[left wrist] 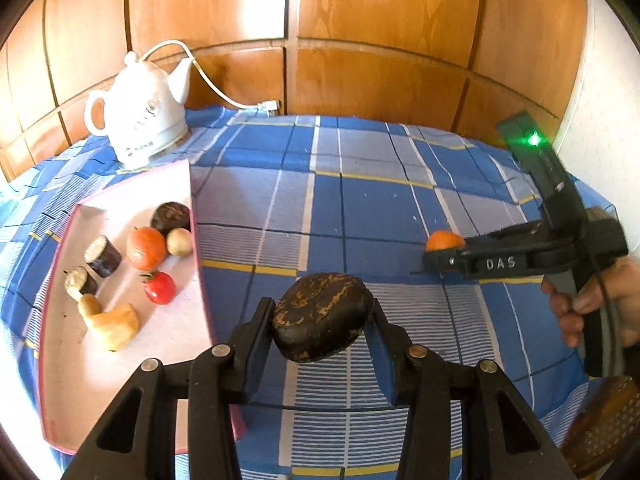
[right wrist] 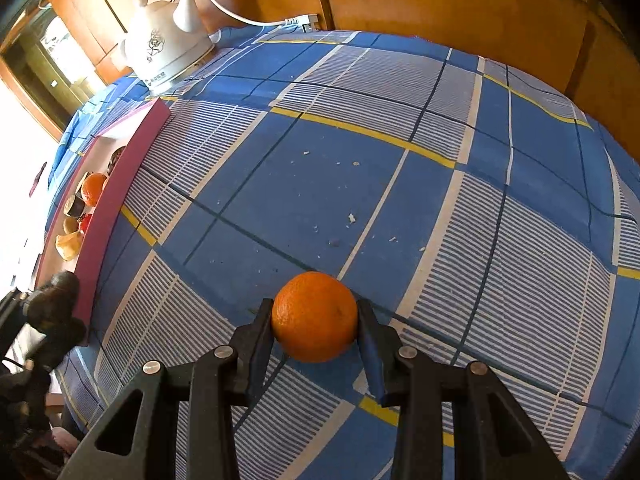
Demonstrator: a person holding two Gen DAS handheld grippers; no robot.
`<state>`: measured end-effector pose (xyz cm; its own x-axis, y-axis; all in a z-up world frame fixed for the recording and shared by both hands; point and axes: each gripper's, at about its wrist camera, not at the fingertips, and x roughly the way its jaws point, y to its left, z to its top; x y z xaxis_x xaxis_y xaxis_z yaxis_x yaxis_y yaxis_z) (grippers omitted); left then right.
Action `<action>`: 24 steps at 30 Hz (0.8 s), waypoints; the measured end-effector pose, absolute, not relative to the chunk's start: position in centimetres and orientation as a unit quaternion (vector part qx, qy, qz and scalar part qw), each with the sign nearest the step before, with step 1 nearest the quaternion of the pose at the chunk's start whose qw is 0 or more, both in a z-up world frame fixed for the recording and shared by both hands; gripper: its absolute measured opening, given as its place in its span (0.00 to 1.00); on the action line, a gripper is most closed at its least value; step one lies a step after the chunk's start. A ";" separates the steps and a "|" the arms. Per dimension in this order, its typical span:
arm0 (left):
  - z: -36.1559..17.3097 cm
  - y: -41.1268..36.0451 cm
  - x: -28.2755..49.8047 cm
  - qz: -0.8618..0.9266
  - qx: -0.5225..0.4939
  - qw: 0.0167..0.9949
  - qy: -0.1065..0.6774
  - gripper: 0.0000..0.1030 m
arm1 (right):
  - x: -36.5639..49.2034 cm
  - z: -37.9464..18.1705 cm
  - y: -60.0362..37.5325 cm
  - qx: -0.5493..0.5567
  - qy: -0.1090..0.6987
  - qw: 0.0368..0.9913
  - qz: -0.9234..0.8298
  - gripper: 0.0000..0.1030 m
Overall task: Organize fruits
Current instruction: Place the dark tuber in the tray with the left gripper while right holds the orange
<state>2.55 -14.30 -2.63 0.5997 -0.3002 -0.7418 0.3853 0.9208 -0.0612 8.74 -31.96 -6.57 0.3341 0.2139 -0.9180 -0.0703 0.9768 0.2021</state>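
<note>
- The left gripper point(left wrist: 323, 320) clamps a dark brown fruit point(left wrist: 322, 316) with yellowish mottling between its two fingers, holding it clear of the blue checked tablecloth point(left wrist: 360, 208).
- This dark fruit hangs just to the right of the pink-edged tray point(left wrist: 200, 264), near its side wall and not over the tray floor.
- The right gripper point(right wrist: 316, 320) is closed on an orange point(right wrist: 315, 316); both pads press on the sides of the fruit.
- In the right wrist view the orange sits low over the cloth, and whether it touches the cloth cannot be told.
- In the left wrist view the right gripper point(left wrist: 436, 256) reaches in from the right, with the top of the same orange point(left wrist: 445, 240) showing above its finger, and a hand point(left wrist: 592, 304) grips its handle.
- The tray lies on the left part of the table and holds several items: a second orange point(left wrist: 146, 248), a red tomato point(left wrist: 160, 288), another dark round fruit point(left wrist: 171, 216), a small pale round piece point(left wrist: 179, 241), two dark cut pieces with pale ends point(left wrist: 102, 256), and a pale yellow lump point(left wrist: 110, 324).
- A white kettle point(left wrist: 138, 120) stands behind the tray at the far edge of the table, with its white cord point(left wrist: 216, 88) running to the right along the wooden panel wall point(left wrist: 380, 32).
- A few small pale crumbs point(right wrist: 352, 218) lie scattered on the cloth beyond the orange in the right gripper.
</note>
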 end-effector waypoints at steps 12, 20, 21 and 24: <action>-1.4 -12.5 2.4 -0.175 0.035 0.900 0.398 0.44 | 8.8 -6.6 -31.6 0.048 0.568 0.817 0.087 0.39; -1.5 -11.0 2.6 -0.161 0.024 0.901 0.403 0.44 | 8.8 -6.6 -31.4 0.041 0.567 0.818 0.086 0.39; -1.5 -10.9 2.7 -0.159 0.022 0.901 0.403 0.44 | 8.8 -6.6 -31.3 0.041 0.567 0.818 0.086 0.39; -1.4 -10.4 2.8 -0.155 0.018 0.902 0.402 0.44 | 8.8 -6.6 -31.3 0.039 0.567 0.818 0.086 0.39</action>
<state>2.77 -10.37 -1.44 0.6286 -0.2642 -0.7315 0.2937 0.9515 -0.0913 8.81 -31.30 -6.57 0.3425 0.1849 -0.9211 -0.0972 0.9822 0.1610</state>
